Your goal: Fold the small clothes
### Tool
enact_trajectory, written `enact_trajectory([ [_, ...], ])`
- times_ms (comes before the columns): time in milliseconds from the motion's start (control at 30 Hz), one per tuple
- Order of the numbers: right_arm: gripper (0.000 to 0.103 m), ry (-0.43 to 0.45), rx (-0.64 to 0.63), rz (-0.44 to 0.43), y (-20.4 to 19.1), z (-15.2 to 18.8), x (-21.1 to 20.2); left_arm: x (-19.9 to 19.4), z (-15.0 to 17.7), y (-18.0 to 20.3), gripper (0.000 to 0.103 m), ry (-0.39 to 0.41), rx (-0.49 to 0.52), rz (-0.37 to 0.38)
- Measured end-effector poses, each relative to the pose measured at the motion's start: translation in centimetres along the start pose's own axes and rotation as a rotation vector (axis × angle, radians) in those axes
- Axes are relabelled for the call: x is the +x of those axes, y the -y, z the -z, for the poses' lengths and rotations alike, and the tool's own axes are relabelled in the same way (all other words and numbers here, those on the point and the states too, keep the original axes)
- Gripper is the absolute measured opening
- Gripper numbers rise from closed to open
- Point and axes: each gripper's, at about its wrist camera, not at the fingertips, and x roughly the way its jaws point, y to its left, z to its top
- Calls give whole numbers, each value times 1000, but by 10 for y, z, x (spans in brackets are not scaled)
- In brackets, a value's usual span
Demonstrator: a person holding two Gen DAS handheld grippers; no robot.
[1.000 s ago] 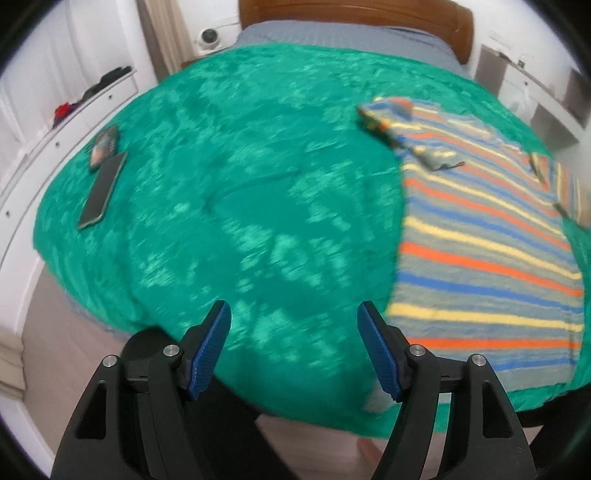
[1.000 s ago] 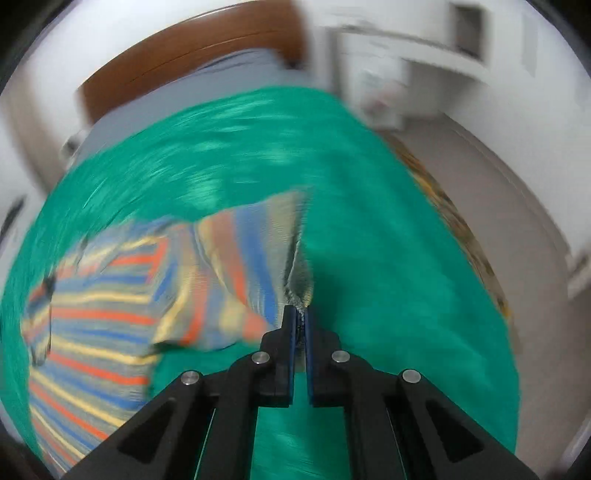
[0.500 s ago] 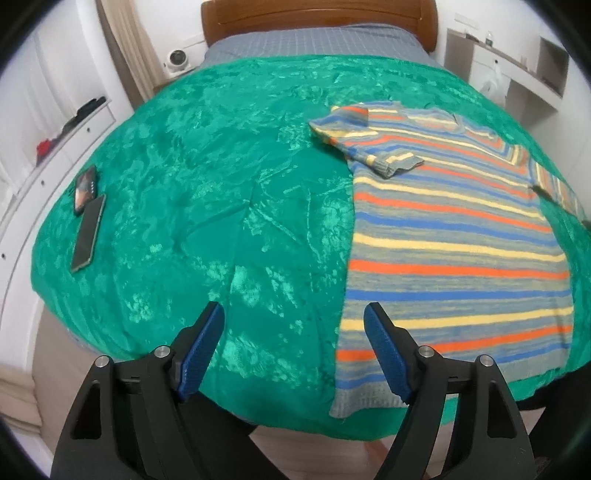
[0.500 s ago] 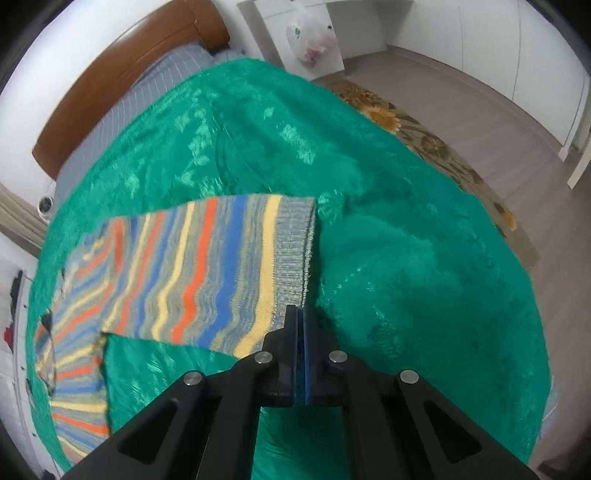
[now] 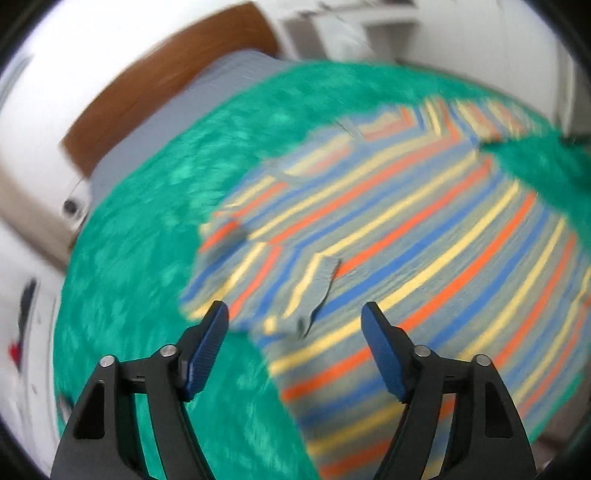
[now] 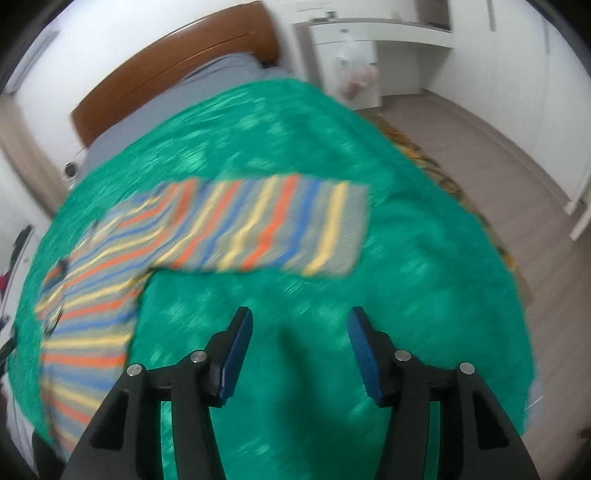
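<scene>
Green bedspread (image 6: 424,258) covered the bed, wooden headboard (image 6: 177,70) stood behind, grey sheet (image 6: 192,88) beneath it, white desk (image 6: 373,29) beside, patterned rug (image 6: 436,166) lay on wooden floor (image 6: 524,192).

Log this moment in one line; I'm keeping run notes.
phase: spreading | striped sweater: flat on green bedspread | left hand-held gripper: open above sleeve | right hand-held gripper: just opened, empty

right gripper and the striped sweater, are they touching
Apart. The right wrist view shows the right gripper open, its jaws having just been opening, with only green blanket between them; the striped sweater lies beyond.
</scene>
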Motion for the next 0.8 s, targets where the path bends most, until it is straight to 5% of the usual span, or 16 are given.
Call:
enact_trajectory([
  [167, 54, -42, -56, -35, -28, 41, 7, 72, 4, -3, 66, -157, 14, 65],
  [233, 54, -50, -79, -28, -31, 54, 10, 81, 9, -13, 45, -165, -54, 120],
  [267, 54, -51, -93, -20, -33, 59, 11, 81, 9, -21, 5, -173, -107, 150],
  [367, 54, -34, -122, 2, -34, 69, 15, 64, 11, -60, 2, -114, -320, 175],
  [467, 56, -32, -114, 3, -32, 71, 17, 39, 34, -129, 1, -32, -641, 150],
  [600, 58, -21, -69, -8, -28, 67, 23, 34, 98, -215, 0, -95, -998, -111],
  [700, 61, -13, -63, -4, -29, 68, 25, 48, 138, -245, 0, -200, -1105, -247],
  [800, 65, -14, -67, 3, -32, 69, 28, 62, 159, -249, 0, -258, -1145, -254],
])
